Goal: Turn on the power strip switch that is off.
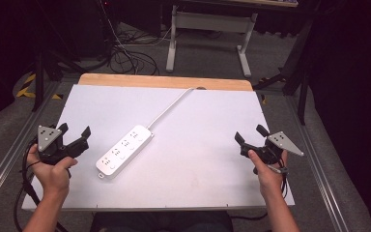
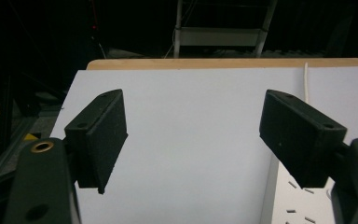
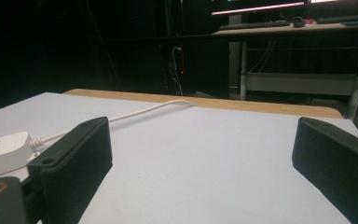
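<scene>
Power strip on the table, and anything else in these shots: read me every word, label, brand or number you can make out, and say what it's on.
No readable text in any view.
Power strip: white, plain sockets, with no legible print; any marking is too small to tell.
Grey plates on the left claw and right claw: holes, no lettering.
Yellow and black floor stripes: a hazard pattern, no words.
Glowing screen edge on the far desk: too blurred to read.

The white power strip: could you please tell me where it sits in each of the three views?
High view: the power strip lies diagonally at centre-left on the white table.
Left gripper view: its socket face fills the bottom right corner.
Right gripper view: its end is at the left edge.
Shared landmark: its white cable running to the table's wooden far edge.
</scene>
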